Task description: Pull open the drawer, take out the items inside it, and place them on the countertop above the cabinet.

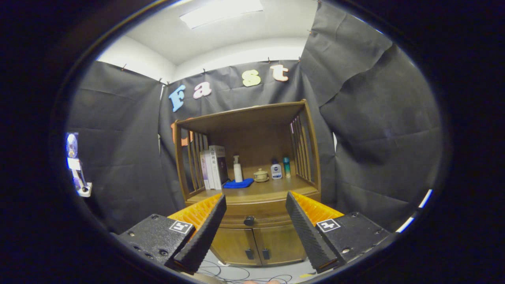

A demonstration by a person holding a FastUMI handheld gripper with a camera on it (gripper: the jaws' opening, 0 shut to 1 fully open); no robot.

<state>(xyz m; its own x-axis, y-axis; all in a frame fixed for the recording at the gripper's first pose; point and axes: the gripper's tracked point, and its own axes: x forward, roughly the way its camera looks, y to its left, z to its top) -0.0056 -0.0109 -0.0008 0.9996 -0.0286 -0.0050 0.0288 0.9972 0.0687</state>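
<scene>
A brown wooden cabinet (252,189) stands ahead against the black cloth. Its drawer (256,219) is closed, with a dark round knob (249,221) at the middle of its front. The knob sits beyond and between my two fingers. My gripper (255,203) is open, with nothing between the fingers, and is still some way from the cabinet. The countertop (272,189) above the drawer is a wooden shelf with slatted sides. The drawer's contents are hidden.
On the countertop stand books (213,166), a white pump bottle (237,169), a blue cloth (238,183), a small lidded pot (260,175), a white-and-blue bottle (276,170) and a teal bottle (287,167). Two lower doors (256,244) sit under the drawer. Cables (236,274) lie on the floor.
</scene>
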